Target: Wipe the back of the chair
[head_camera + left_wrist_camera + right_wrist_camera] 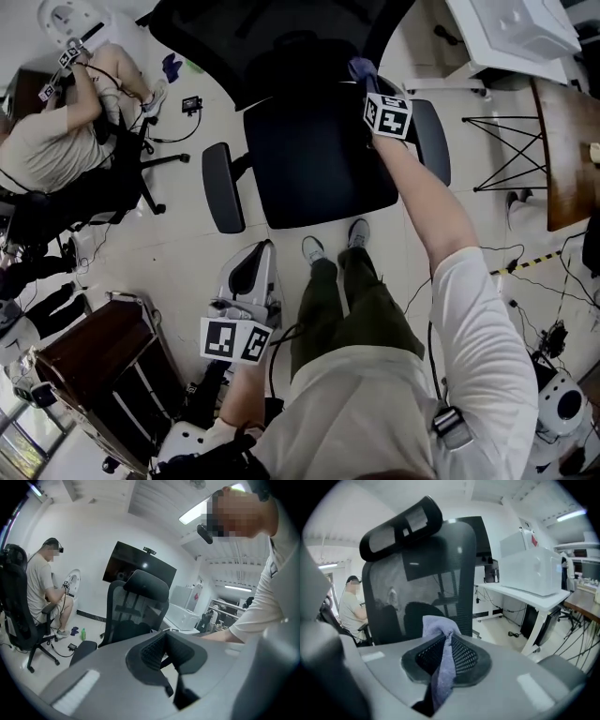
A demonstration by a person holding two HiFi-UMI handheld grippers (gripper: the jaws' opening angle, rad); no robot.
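One office chair (309, 141) fills the top centre of the head view, its mesh chair back (417, 588) along the top edge. The right tongs (443, 652) are clamped on a blue-grey cloth (439, 667) in the upper centre-right of the head view, above the seat's (300, 192) far edge and just in front of the back. Cloth-to-mesh contact can't be told. The left tongs (166, 651) sit at lower left, well apart from the chair, jaws together and nothing in them.

Step looks like bringing the cloth onto the mesh. To do it well:
- Keep the clamp tight.
- Press the loose bunch flat.
- Use long overlapping strokes from the headrest (401, 524) downward.
- Go light, since the chair may swivel; the free tongs could steady an armrest (223, 187).
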